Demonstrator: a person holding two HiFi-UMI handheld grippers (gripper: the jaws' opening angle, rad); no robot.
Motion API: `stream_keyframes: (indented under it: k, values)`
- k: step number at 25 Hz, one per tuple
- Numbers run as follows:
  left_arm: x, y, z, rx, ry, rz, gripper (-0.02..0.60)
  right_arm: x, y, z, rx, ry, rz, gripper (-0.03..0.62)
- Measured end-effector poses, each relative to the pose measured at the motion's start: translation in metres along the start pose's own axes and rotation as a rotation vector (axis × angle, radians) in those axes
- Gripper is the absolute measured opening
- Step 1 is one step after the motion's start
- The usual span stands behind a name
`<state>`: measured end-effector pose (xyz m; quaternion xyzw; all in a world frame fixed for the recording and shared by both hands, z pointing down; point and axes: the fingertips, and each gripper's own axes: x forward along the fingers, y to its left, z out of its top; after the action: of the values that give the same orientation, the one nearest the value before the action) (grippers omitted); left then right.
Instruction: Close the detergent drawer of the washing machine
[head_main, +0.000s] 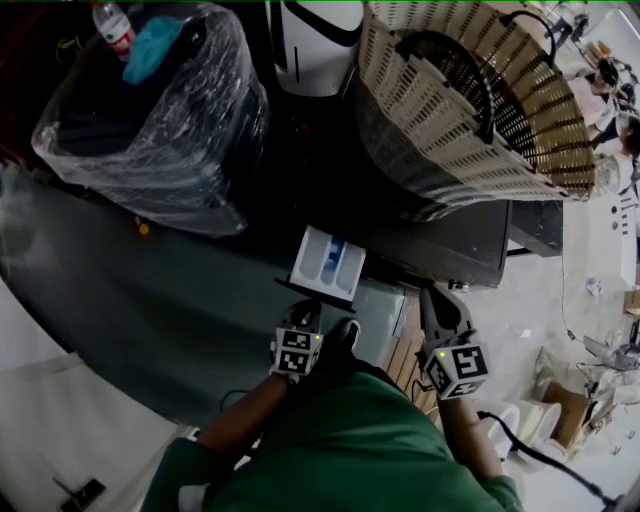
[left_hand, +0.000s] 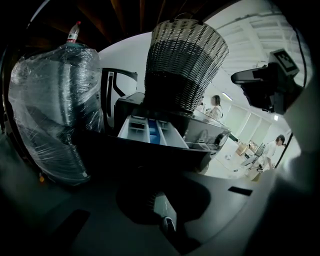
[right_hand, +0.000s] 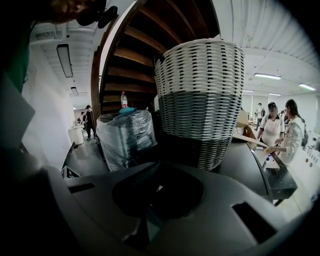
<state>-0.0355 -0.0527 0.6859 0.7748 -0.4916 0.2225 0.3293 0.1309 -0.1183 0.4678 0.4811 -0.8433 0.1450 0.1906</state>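
The detergent drawer stands pulled out from the dark washing machine; it is white inside with a blue compartment. In the left gripper view the drawer fills the middle, its dark front panel just beyond the jaws. My left gripper is directly in front of that panel, shut and holding nothing; whether it touches the panel is not clear. My right gripper is to the right of the drawer, by the machine's front, also shut and empty.
A large woven laundry basket stands on the machine's top. To the left is a plastic-wrapped bulky object with a bottle on it. A white appliance stands behind. People are in the room to the right.
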Motion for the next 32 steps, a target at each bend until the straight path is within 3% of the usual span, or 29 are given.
stream_keyframes:
  k: [10, 32]
  values:
    - [0.011, 0.003, 0.015, 0.011, -0.027, -0.020, 0.026, -0.001, -0.002, -0.014, -0.009, 0.034, -0.028, 0.015]
    - [0.062, 0.014, 0.074, 0.047, -0.034, -0.043, 0.026, 0.010, -0.039, -0.003, 0.044, 0.014, -0.102, 0.015]
